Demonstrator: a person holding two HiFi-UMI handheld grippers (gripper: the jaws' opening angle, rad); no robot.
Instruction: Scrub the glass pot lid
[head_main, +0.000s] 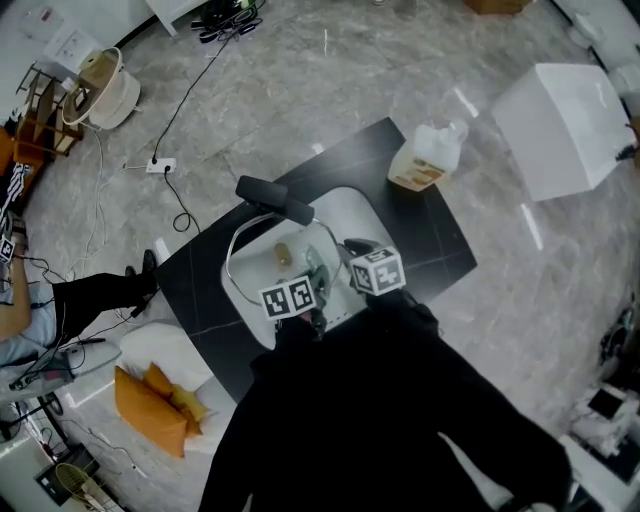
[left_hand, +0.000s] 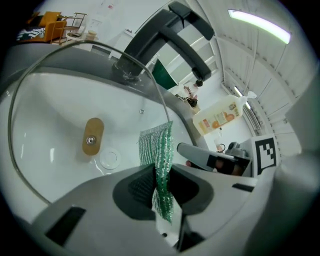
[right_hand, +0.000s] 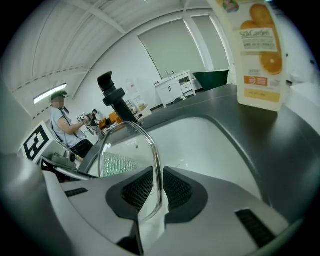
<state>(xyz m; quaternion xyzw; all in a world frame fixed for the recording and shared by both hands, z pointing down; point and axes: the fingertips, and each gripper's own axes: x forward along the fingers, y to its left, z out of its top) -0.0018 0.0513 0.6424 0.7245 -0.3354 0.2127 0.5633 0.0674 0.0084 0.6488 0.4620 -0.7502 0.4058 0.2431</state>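
Note:
The glass pot lid (head_main: 268, 252) with a metal rim and a wooden knob (left_hand: 93, 136) stands tilted over the white sink (head_main: 352, 215). My right gripper (right_hand: 153, 192) is shut on the lid's rim (right_hand: 152, 150). My left gripper (left_hand: 161, 189) is shut on a green scrubbing cloth (left_hand: 159, 150), which hangs against the glass. In the head view both grippers (head_main: 305, 298) (head_main: 372, 272) sit side by side at the lid's near edge, their jaws hidden under the marker cubes.
A black faucet (head_main: 275, 198) arches over the sink's far left side. A bottle of orange detergent (head_main: 428, 155) stands on the black counter (head_main: 440, 240) at the back right. A white box (head_main: 565, 130) sits on the floor beyond. A person (head_main: 40, 310) sits at the left.

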